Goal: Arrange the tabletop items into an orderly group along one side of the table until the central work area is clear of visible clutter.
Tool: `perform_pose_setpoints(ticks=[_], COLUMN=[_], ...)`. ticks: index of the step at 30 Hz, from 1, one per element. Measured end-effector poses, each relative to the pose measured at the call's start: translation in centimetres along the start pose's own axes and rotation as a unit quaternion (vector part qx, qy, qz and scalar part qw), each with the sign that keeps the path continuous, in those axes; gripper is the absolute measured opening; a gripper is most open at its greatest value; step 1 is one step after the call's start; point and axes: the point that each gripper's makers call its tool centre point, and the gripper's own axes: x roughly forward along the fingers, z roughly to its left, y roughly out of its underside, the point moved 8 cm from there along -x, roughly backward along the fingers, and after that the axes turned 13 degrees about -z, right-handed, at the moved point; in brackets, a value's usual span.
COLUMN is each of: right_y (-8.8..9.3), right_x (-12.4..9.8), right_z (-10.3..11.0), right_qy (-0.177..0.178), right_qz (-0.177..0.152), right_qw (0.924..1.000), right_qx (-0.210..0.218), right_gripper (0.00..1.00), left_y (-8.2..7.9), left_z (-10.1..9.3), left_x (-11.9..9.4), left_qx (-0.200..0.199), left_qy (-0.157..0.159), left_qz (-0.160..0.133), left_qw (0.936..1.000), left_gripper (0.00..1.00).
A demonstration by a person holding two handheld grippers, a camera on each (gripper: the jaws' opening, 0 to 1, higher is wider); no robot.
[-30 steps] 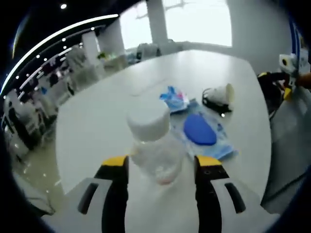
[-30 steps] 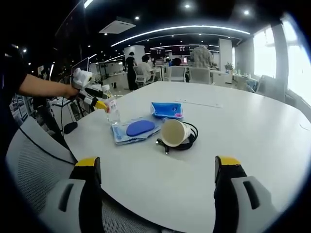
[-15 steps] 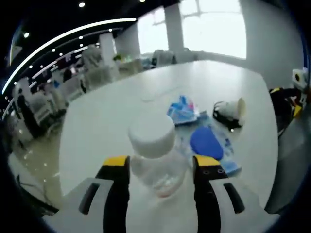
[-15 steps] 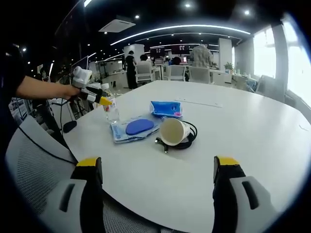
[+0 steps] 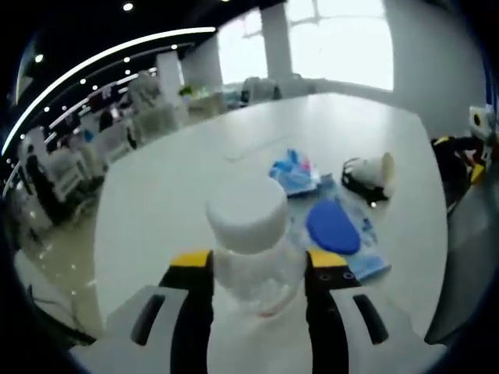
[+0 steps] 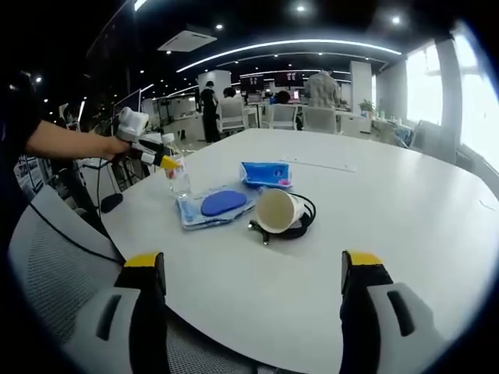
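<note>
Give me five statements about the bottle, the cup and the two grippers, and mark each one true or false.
1. The left gripper is closed on the clear bottle. True.
2. The bottle has a blue cap. False: its cap is white.
3. The paper cup stands upright on the table. False: it lies on its side, its open mouth facing the right gripper view, on a coiled black cable.
4. The right gripper holds the paper cup. False: its jaws stand wide apart with nothing between them, short of the cup.
5. A blue oval object lies on a blue packet between the bottle and the cup. True.
</note>
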Motion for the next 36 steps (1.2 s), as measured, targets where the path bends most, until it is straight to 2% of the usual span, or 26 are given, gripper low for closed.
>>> perform_pose_setpoints(ticks=[7,14,26,36], right_y=[-0.2,-0.1,0.0,0.2], right_x=[0.0,0.1,0.1,0.1], right_z=[0.0,0.1,0.1,-0.1], right_qy=[-0.001,-0.003,-0.001,0.002], right_qz=[-0.01,-0.006,0.001,0.005], right_qw=[0.9999,1.0,1.0,0.9999], right_qx=[0.006,0.006,0.008,0.009], right_gripper=[0.94,0.94,0.93,0.93], left_y=[-0.2,-0.5,-1.8,-1.9], left_z=[0.5,1.2,3.6,4.9], left_x=[0.2,0.7,2.4,3.5], left_qx=[0.002,0.004,0.012,0.026], left_qy=[0.015,0.019,0.017,0.014], left_qz=[0.007,0.008,0.002,0.004], left_qw=[0.9999,0.9998,0.9998,0.9996], left_gripper=[0.42,0.42,0.42,0.42])
